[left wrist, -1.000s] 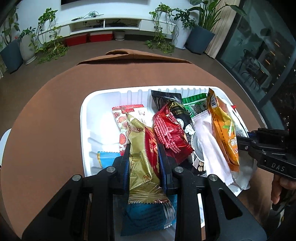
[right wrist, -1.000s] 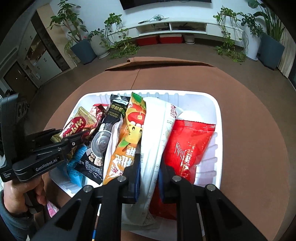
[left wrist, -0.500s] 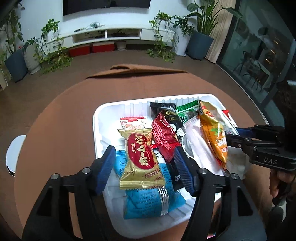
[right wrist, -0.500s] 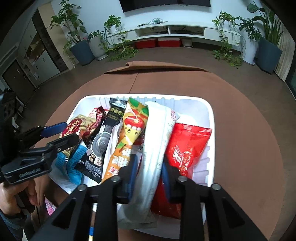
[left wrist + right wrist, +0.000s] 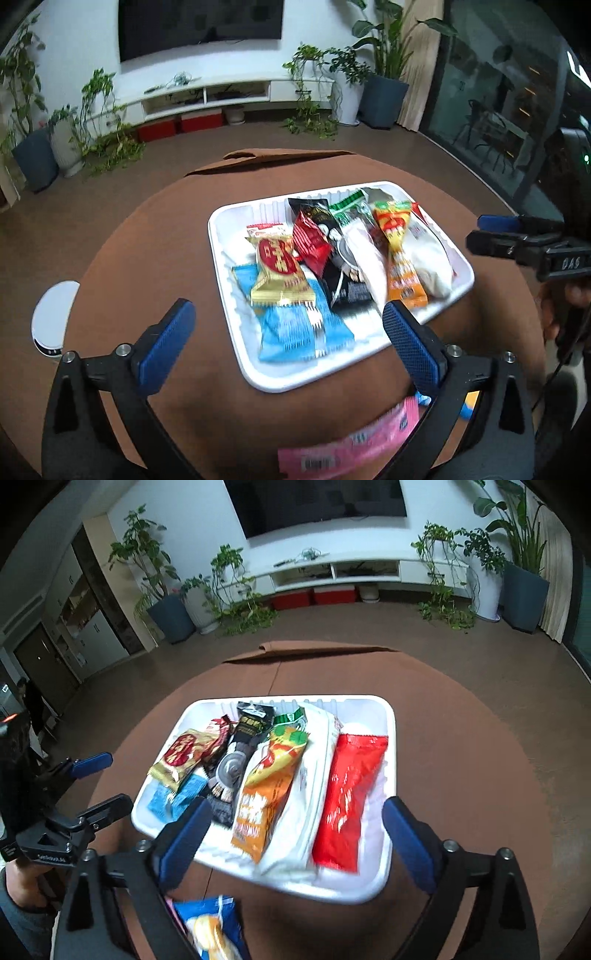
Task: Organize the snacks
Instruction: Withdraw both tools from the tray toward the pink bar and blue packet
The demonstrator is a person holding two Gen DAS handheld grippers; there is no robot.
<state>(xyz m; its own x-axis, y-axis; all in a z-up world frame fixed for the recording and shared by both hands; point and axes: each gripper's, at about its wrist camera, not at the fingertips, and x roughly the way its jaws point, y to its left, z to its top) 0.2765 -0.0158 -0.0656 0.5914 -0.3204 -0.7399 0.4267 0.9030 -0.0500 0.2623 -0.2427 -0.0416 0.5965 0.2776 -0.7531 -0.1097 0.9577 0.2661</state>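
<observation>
A white tray (image 5: 221,236) on the round brown table holds several snack packets: a gold-and-red one (image 5: 279,271) on a blue one (image 5: 295,328), a dark red one (image 5: 310,242), a black one (image 5: 340,266), an orange one (image 5: 400,266) and white ones. In the right wrist view the tray (image 5: 389,775) also shows a red packet (image 5: 347,797) and the orange packet (image 5: 269,794). My left gripper (image 5: 286,339) is open and empty, back from the tray's near edge. My right gripper (image 5: 295,834) is open and empty above the tray's near edge.
A pink packet (image 5: 347,450) lies on the table near me, outside the tray. A blue packet (image 5: 214,923) lies by the right gripper's base. A white round object (image 5: 51,317) sits beyond the table's left edge. Potted plants and a TV shelf stand far behind.
Both grippers opened, let go of the gold-and-red packet and the white packet in the tray, and pulled back and up from the tray.
</observation>
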